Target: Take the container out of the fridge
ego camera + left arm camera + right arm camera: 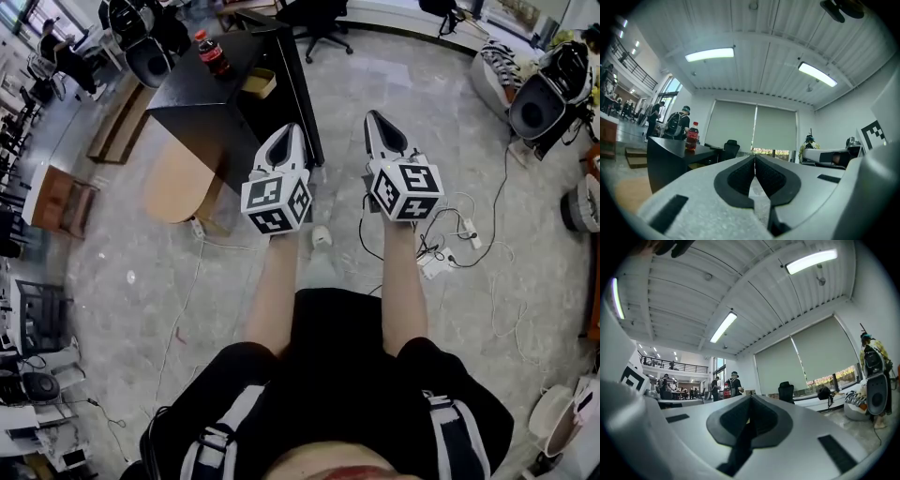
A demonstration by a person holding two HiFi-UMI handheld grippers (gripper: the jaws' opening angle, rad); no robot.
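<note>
Both grippers are held side by side in front of me, over the floor. My left gripper (289,132) is shut, its black pads (740,176) meeting with nothing between them. My right gripper (375,117) is shut and empty as well, pads (761,416) pressed together. Ahead of the left gripper stands a black desk (211,108) with a cola bottle (211,53) and a tan open box (259,82) on top. The bottle (692,136) also shows on the desk (670,157) in the left gripper view. No fridge shows in any view.
A round wooden board (178,183) leans by the desk. Cables and a power strip (436,264) lie on the floor to the right. A black office chair (319,19) stands behind the desk, and a round speaker (536,105) at far right. People stand in the distance.
</note>
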